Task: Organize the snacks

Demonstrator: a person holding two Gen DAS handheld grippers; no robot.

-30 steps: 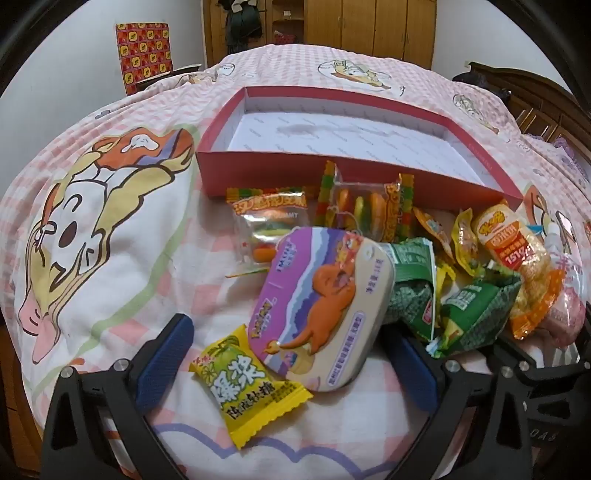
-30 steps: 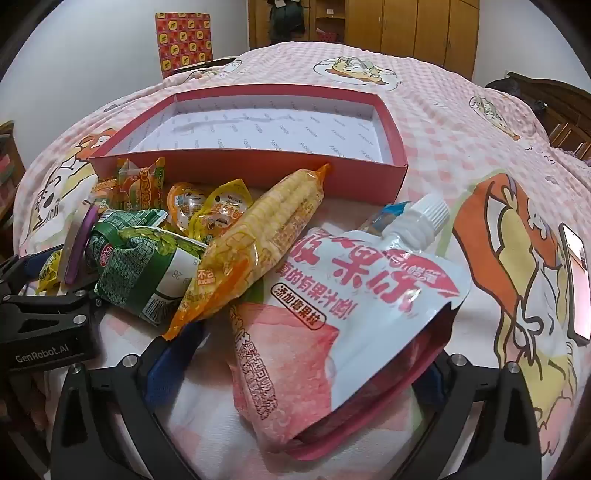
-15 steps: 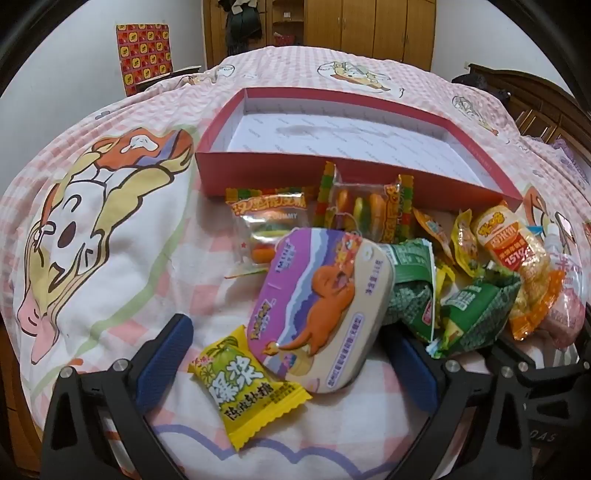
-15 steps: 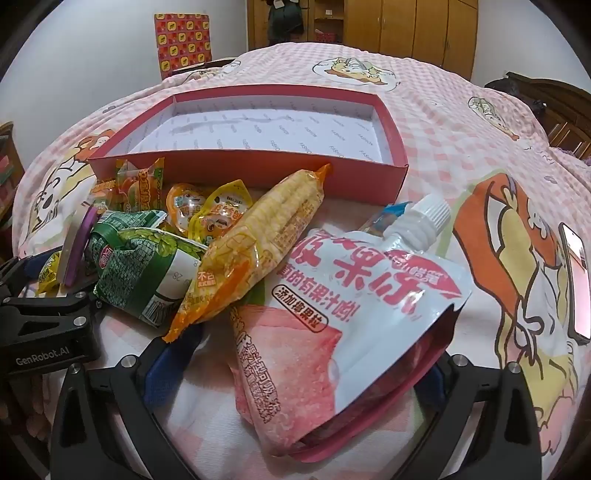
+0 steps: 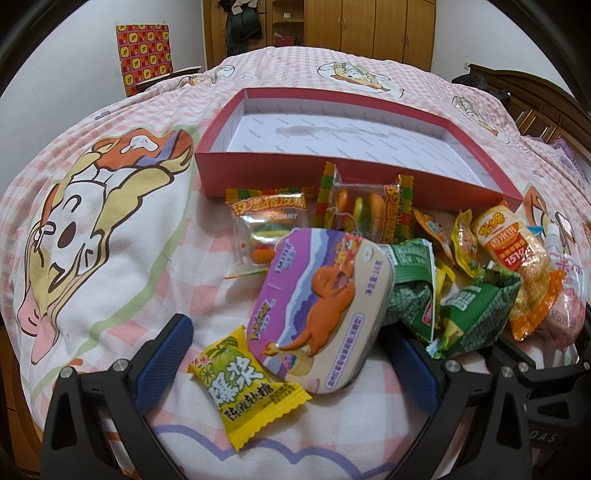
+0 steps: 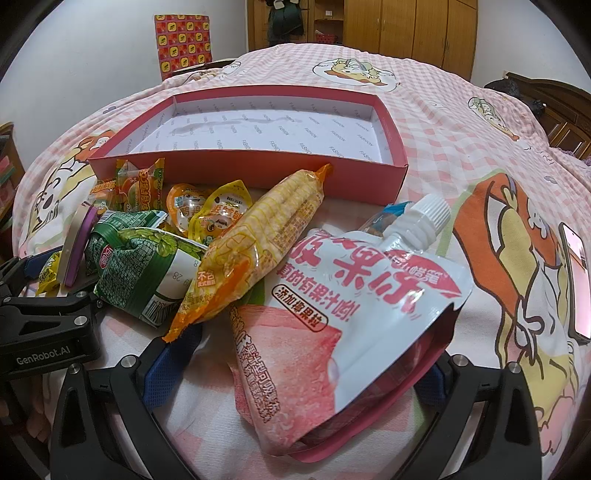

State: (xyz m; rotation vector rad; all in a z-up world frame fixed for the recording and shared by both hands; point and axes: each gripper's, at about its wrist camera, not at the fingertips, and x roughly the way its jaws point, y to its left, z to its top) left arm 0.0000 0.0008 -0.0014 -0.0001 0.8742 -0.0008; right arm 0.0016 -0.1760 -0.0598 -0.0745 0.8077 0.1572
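Here, the glossy spouted pouch [image 6: 354,314] lies between the right gripper [image 6: 299,369] fingers.

A home bedroom: a cartoon-print quilt [image 5: 110,229] (pink check) on a bed, wooden wardrobes [image 5: 369,29] behind.

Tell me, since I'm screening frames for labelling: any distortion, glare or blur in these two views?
Left wrist view: fisheye bows the red cardboard box and darkens the corners; the purple dinosaur tin is sharp. Right wrist view: same bowing; faint glare on the glossy pink-and-white spouted jelly pouch; its print stays legible.
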